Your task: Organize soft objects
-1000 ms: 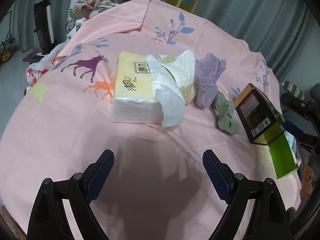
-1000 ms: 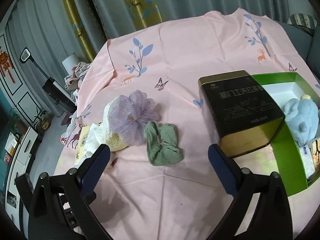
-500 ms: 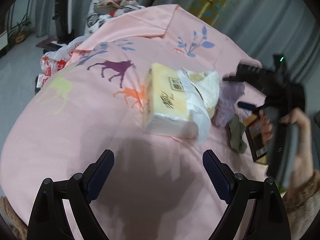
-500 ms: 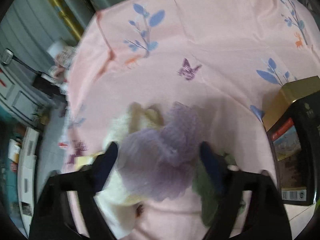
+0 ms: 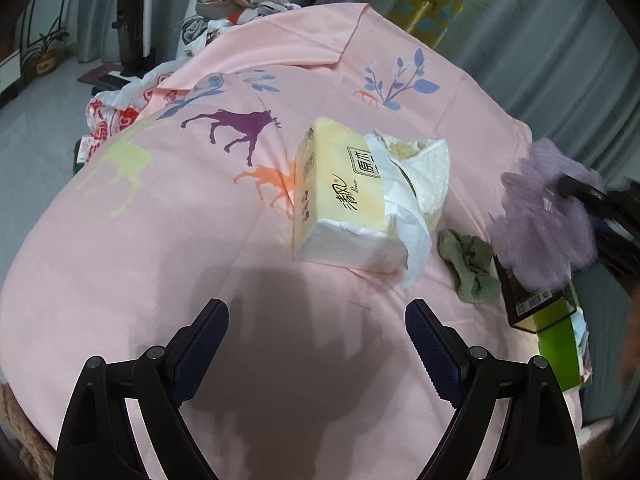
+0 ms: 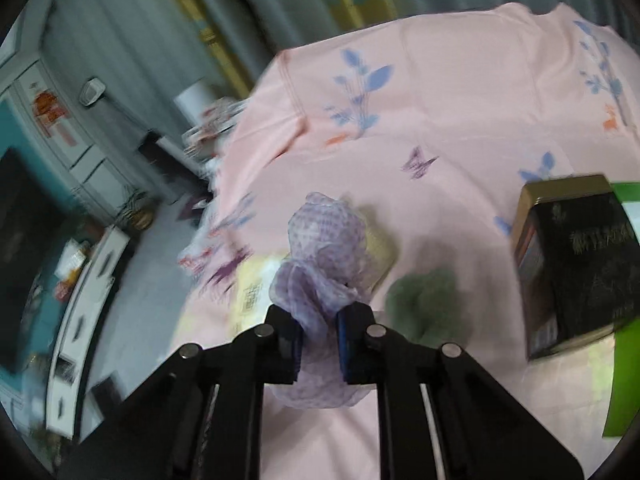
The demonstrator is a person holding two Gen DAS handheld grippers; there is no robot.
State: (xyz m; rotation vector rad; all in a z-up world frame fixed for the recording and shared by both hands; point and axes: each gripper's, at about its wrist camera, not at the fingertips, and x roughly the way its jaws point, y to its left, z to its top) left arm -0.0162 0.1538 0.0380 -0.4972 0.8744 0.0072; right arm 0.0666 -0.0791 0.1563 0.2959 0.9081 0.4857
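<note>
Right gripper (image 6: 318,344) fingers clamped on purple mesh scrunchie (image 6: 320,264), low centre, lifted off pink tabletop (image 6: 460,128). Left gripper (image 5: 316,344) fingers wide apart, empty, bottom of frame. Farther: green scrunchie (image 5: 472,266) beside tissue pack (image 5: 340,200), centre.

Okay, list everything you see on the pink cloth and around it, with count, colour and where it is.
Tablecloth: one, pink with deer and leaf prints, covering the table.
Tissue pack: one, yellow and white, mid-cloth, a tissue pulled out.
Cream towel: one, off-white, against the tissue pack's far side.
Green scrunchie: one, olive green, on the cloth right of the tissue pack.
Purple scrunchie: one, lilac mesh, lifted off the cloth.
Black box: one, black and gold, at the right edge.
Green tray: one, bright green, beside the black box.
Laundry pile: one, mixed colours, beyond the table.
Left gripper: open, empty.
Right gripper: shut on the purple scrunchie.
</note>
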